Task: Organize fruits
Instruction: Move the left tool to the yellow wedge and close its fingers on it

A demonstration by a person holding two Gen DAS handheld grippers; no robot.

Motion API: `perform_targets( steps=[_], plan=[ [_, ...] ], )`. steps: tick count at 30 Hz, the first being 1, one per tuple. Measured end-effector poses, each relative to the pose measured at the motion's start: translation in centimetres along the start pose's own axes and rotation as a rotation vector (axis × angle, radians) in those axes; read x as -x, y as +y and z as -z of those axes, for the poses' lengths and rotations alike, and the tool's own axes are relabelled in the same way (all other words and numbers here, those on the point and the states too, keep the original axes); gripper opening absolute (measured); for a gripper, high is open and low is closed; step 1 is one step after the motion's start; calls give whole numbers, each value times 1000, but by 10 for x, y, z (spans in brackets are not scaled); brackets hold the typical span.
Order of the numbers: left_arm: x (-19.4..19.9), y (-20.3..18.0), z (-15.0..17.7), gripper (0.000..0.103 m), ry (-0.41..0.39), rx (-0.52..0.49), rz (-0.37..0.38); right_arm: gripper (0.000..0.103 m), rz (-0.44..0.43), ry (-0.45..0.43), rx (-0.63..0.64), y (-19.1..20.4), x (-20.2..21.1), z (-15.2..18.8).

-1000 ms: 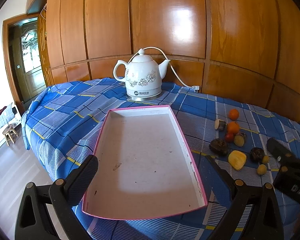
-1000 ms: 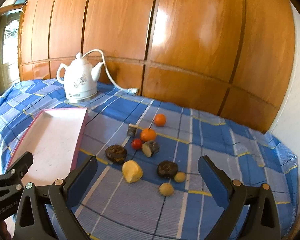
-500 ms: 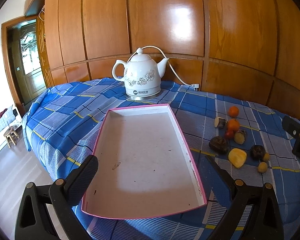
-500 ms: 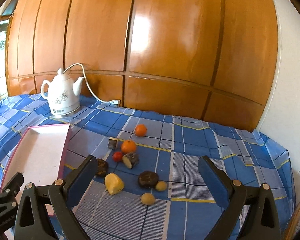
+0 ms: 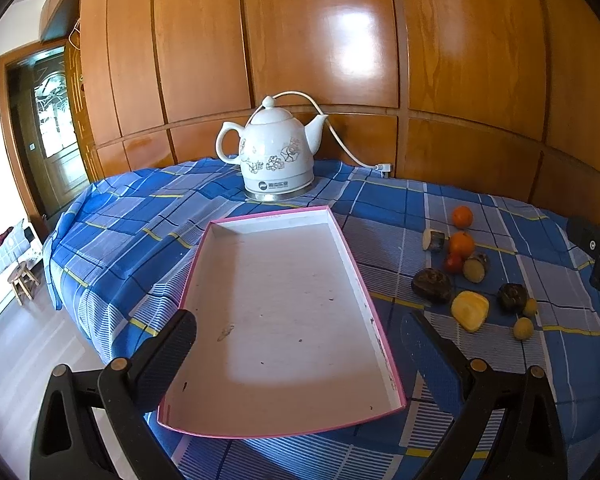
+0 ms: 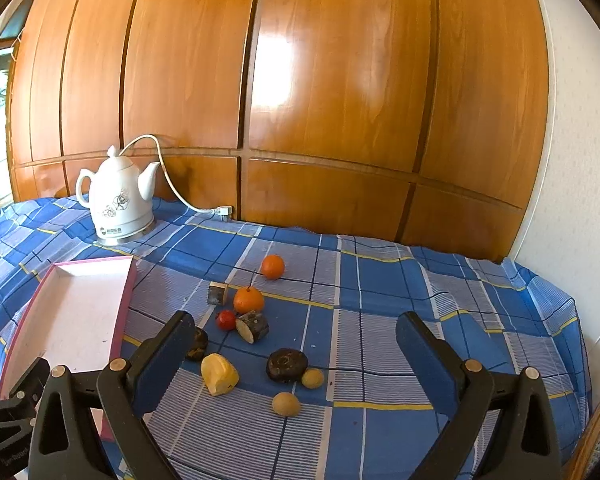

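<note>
Apparently staged for sorting — fruits (image 6: 249,300) loose on blue cloth (image 6: 380,280) just R of pink tray (image 5: 340,236), nothing in it yet; L gripper (image 5: 296,338) over tray, R gripper (image 6: 294,338) facing fruit, both w/ fingers wide apart, nothing held.

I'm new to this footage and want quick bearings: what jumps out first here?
A white floral ceramic kettle stands at the back of the blue checked tablecloth, against glossy wooden wall panels. In front of it lies an empty pink-rimmed white tray; to the tray's right is a loose cluster of small fruits.
</note>
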State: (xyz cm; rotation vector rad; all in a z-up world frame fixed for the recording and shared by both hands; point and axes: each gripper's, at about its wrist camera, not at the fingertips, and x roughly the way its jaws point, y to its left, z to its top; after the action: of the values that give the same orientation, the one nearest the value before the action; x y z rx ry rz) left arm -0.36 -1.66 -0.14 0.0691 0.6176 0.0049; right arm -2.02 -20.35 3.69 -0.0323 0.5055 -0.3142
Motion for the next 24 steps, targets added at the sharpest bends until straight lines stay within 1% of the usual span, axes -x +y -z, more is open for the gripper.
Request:
perform_targets(
  steps=[11,14,15,17,18,19,21,22,24],
  plan=[
    [-3,-5,0,103,9,-14,4,102,-11,12,7,0,-4,1],
    [-4,-7,0,103,13,-17,12,102,-20,30,15,1,-9,3],
    [-5,-7,0,103,21,-17,26,102,-31,41,18,1,-11,3],
    [-8,-6,0,103,42,-15,71,102,-91,94,8,-5,-21,2],
    [-9,-6,0,103,55,-11,101,102,-131,131,-6,-11,-29,1],
    [-13,-6,0,103,80,-4,153,102,-157,157,-14,-14,-34,0],
    [-17,-7,0,103,112,9,209,102,-232,235,-34,-28,-52,-7],
    [-20,-8,0,103,126,11,217,102,-261,262,-37,-34,-58,-10],
    [-23,-12,-1,103,140,-10,209,102,-305,309,-17,-44,-72,-16]
  ],
)
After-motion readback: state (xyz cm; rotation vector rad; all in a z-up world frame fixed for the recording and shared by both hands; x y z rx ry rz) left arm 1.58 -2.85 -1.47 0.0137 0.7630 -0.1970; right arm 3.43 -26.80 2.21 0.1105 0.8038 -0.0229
